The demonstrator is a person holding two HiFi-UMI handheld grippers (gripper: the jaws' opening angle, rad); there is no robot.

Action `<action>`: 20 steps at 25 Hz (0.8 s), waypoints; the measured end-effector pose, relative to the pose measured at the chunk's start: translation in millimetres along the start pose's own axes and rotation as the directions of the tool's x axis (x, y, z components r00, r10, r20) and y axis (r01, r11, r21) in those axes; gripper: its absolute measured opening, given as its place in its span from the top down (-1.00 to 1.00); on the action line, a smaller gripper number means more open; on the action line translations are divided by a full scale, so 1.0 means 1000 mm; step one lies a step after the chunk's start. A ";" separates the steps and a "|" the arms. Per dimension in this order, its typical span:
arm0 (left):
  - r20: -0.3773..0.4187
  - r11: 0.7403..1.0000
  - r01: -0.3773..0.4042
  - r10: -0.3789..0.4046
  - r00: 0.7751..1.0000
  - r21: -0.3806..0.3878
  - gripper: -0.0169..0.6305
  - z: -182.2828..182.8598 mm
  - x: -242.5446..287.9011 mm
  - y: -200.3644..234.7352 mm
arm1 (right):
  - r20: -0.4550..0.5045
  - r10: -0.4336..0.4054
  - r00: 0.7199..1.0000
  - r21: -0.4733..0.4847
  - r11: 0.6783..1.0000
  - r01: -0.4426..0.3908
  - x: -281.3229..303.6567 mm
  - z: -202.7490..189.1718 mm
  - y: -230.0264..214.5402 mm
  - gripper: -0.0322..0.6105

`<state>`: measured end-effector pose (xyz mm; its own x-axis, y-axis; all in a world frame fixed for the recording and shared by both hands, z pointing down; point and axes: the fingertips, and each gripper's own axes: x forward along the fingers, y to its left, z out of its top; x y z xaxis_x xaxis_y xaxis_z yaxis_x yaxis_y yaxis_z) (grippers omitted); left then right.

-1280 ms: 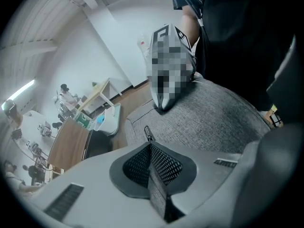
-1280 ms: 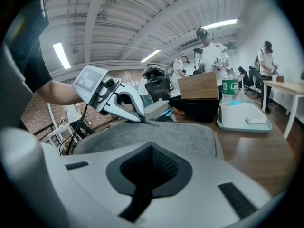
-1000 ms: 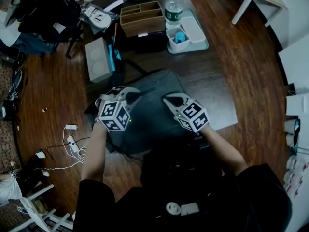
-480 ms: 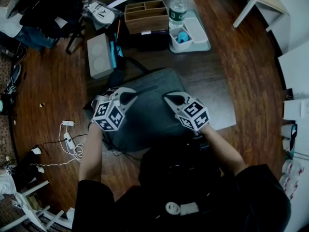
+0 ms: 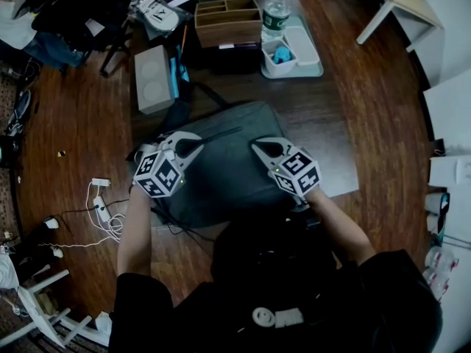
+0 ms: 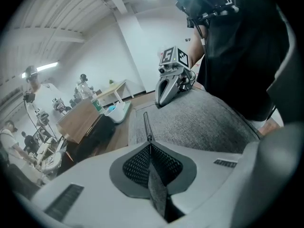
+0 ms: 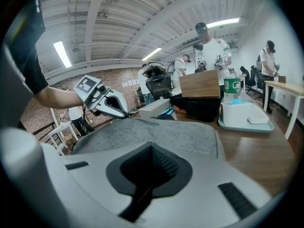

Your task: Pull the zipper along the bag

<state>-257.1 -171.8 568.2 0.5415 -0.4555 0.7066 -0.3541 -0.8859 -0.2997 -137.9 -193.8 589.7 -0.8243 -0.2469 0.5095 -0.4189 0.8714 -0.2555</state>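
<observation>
Left gripper view: left claw [image 6: 149, 141] clenched on zipper pull [image 6: 147, 124] | right gripper view: right claw [image 7: 152, 147] clenched, empty | head view: both over bag [image 5: 224, 176]

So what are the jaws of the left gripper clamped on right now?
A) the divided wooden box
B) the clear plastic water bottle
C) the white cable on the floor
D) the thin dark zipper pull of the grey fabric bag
D: in the left gripper view, the jaws of the left gripper are together on the thin dark zipper pull, which sticks out over the grey fabric bag.
</observation>
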 end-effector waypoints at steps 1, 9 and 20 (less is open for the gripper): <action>-0.002 1.000 -0.001 0.001 1.000 -0.005 0.93 -0.002 -0.002 -0.001 | 0.000 0.001 1.000 0.001 1.000 -0.001 0.000 0.000 0.000 0.87; -0.012 0.997 -0.036 0.035 0.999 -0.061 0.93 -0.023 -0.020 -0.005 | 0.004 0.004 1.000 0.000 1.000 -0.004 0.000 0.001 -0.001 0.87; -0.019 0.989 -0.069 0.067 0.998 -0.132 0.93 -0.045 -0.038 -0.014 | 0.001 0.010 1.000 -0.001 1.000 -0.010 -0.001 0.000 0.000 0.87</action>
<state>-307.2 -138.5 574.3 0.5016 -0.5121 0.6972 -0.4881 -0.8330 -0.2606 -137.5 -193.1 589.7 -0.8291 -0.2384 0.5058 -0.4100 0.8742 -0.2601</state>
